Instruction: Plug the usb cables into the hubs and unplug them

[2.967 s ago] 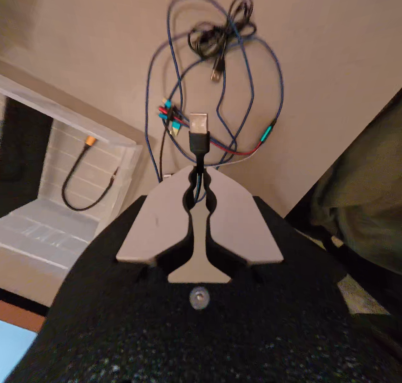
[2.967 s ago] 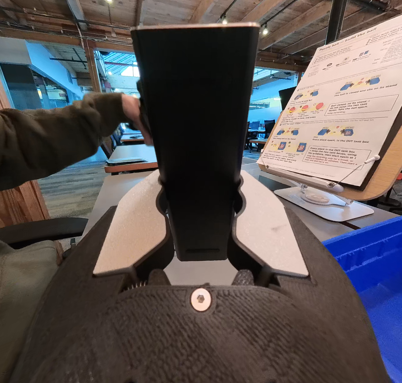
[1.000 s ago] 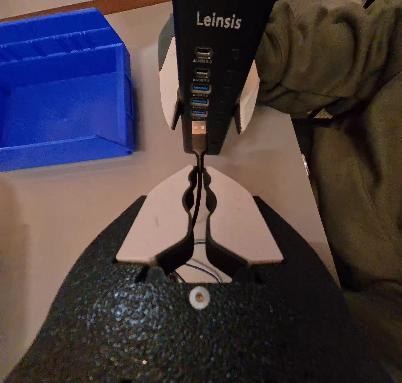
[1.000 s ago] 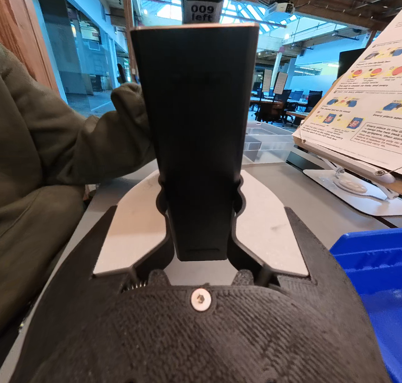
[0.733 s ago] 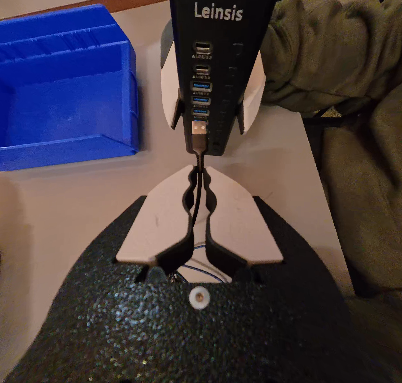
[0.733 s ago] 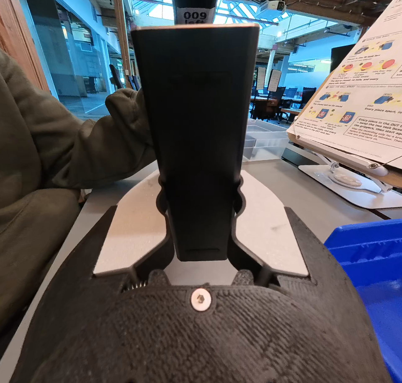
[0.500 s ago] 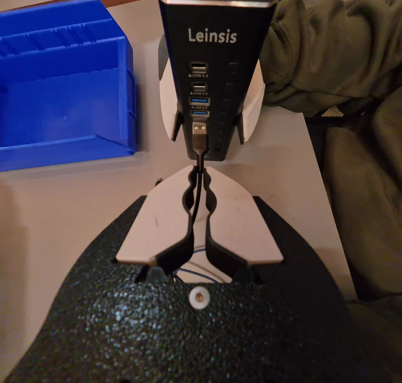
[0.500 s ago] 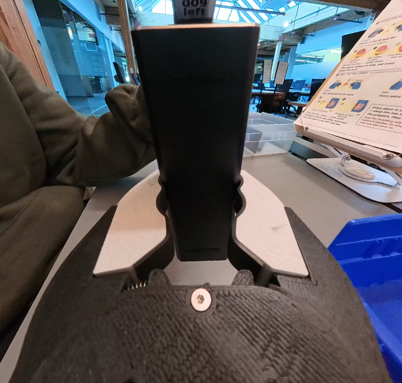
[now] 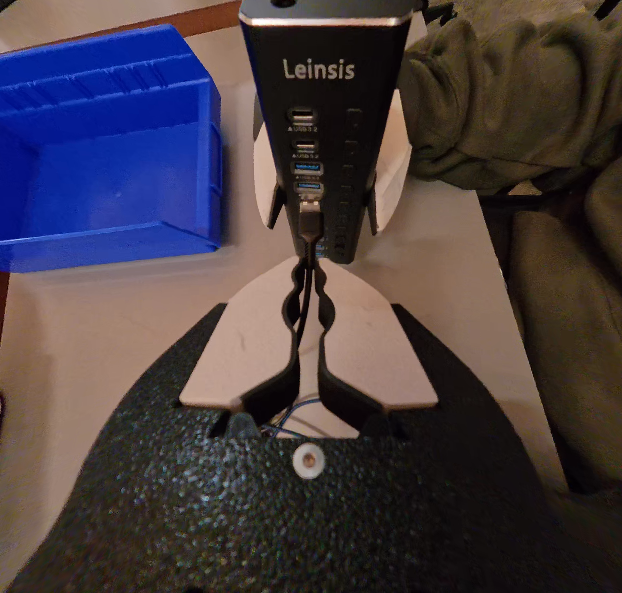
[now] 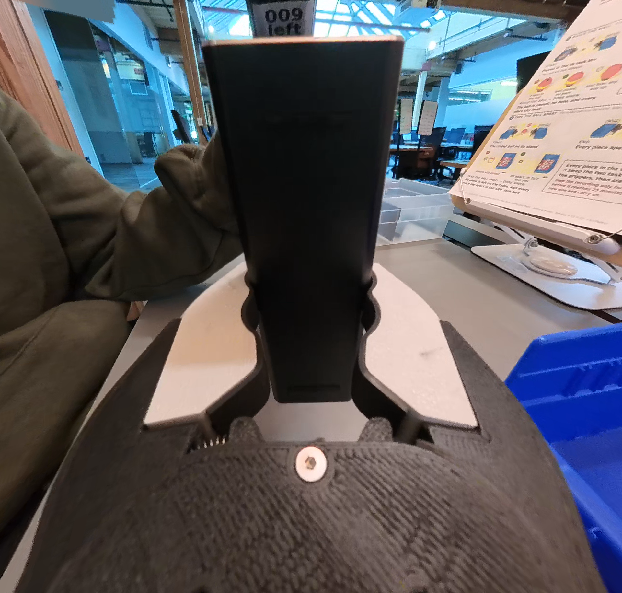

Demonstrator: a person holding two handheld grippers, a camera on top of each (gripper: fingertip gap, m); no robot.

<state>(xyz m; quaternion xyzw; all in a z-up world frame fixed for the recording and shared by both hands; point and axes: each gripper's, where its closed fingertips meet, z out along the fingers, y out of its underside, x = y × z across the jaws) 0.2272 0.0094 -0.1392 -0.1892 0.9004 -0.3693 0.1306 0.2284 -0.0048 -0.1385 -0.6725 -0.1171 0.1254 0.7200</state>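
Observation:
My left gripper (image 9: pixel 308 268) is shut on a black USB cable (image 9: pixel 306 294), just behind its plug (image 9: pixel 309 218). The plug's metal tip touches the port column of a tall black USB hub (image 9: pixel 324 112), under two blue ports; how deep it sits I cannot tell. My right gripper (image 10: pixel 308 290) is shut on the same hub (image 10: pixel 303 179), seen from its plain back and held upright above the table. In the left wrist view the right gripper's white fingers (image 9: pixel 392 186) flank the hub's lower half.
A blue bin (image 9: pixel 101 146) stands left of the hub, and shows at the right in the right wrist view (image 10: pixel 572 408). A person's olive sleeve (image 9: pixel 505 105) is at the right. An instruction sheet on a stand (image 10: pixel 545 146) and clear trays (image 10: pixel 414 206) stand behind.
Three seconds ago the left gripper held the plug over a cable pile. It has since come to the hub, and the plug has climbed the port column to just below the second blue port.

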